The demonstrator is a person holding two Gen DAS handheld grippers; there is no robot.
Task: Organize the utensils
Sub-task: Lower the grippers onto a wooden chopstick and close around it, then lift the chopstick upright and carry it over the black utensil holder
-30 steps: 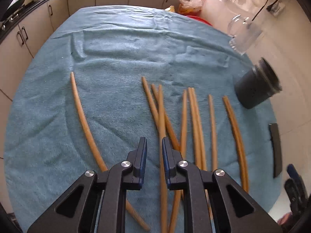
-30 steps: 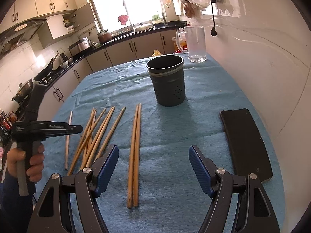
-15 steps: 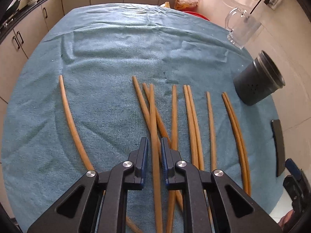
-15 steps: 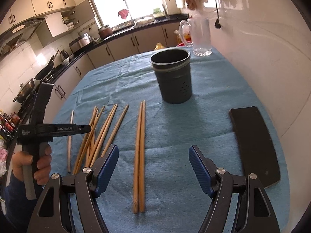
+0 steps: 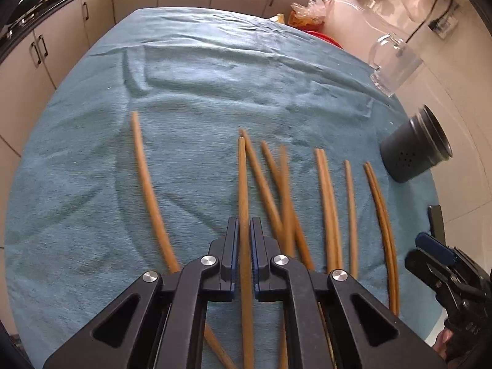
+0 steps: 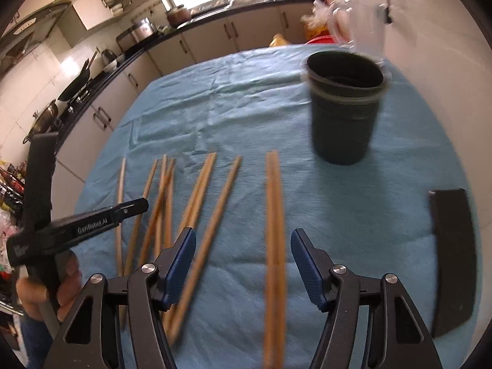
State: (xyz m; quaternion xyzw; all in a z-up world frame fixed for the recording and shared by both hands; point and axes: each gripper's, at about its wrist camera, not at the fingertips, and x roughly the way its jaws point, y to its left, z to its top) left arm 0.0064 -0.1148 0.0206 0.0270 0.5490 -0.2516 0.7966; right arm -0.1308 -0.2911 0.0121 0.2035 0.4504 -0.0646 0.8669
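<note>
White lettering along the side of the left hand-held gripper (image 5: 244, 240), seen from the right wrist view, looks like "GenRobot.AI", though blur makes it uncertain; a second small print at its rear end is too small to read.

The dark utensil holder (image 6: 344, 104) stands upright on the far right of the table (image 5: 215, 70). Small holes dot its wall in the left wrist view, and what can be seen of its inside looks dark and empty. Beyond it a clear glass mug (image 5: 393, 64) stands at the table's far right edge; its contents cannot be made out.

The left hand-held gripper has closed its jaws on one wooden chopstick (image 5: 243, 184), whose shaft runs between the pads and points toward the far side. The other chopsticks (image 5: 329, 203) lie on the blue cloth: one alone to the left, a crossed cluster just right of the gripped one, then more further right. The right hand-held gripper (image 6: 243, 258) has just been narrowing yet stands apart, with a pair of chopsticks (image 6: 273, 215) lying on the cloth between its pads, untouched.

A flat black object (image 6: 455, 252) lies by the right edge. The far half of the cloth is bare.
</note>
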